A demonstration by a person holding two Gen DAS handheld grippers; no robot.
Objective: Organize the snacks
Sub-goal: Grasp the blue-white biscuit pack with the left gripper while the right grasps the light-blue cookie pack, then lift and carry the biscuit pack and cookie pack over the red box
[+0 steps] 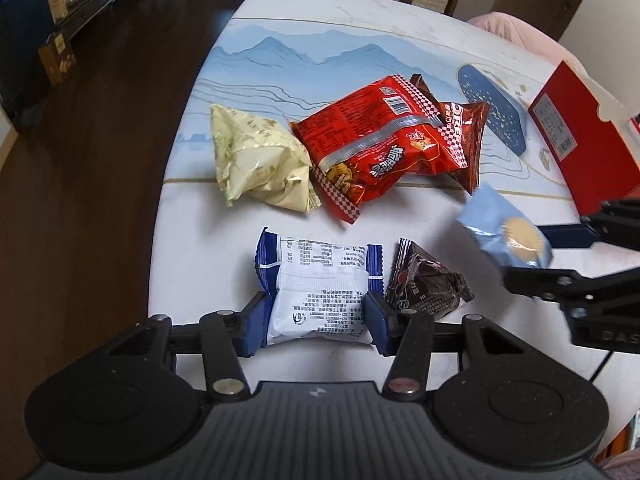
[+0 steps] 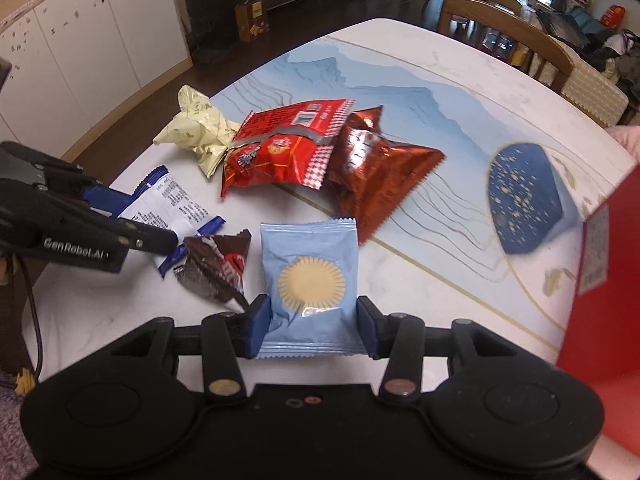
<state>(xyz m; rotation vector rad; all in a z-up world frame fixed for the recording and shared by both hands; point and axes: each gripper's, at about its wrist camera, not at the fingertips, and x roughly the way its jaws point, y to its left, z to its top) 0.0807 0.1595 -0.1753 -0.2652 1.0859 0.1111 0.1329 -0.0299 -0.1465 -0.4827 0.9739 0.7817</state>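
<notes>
The brown foil bag (image 2: pixel 376 168) is mostly hidden under the red snack bag (image 1: pixel 384 144) in the left wrist view, and the red box (image 1: pixel 580 140) is cut off at the frame edge in both views. The blue dish (image 2: pixel 524 200) is blurred, so its shape is hard to make out.

Six snack packets are on or over the worktop (image 1: pixel 280 48): the red snack bag, the brown foil bag beside it, one cream packet (image 1: pixel 256 160) left of the red bag, one white-and-blue packet (image 1: pixel 320 292), one dark packet (image 1: pixel 424 284) and one light blue packet (image 2: pixel 310 280).

The left gripper (image 1: pixel 318 320) pinches the white-and-blue packet between its blue pads, in front of the red bag. The right gripper (image 2: pixel 312 326) pinches the light blue packet, right of the dark packet.
</notes>
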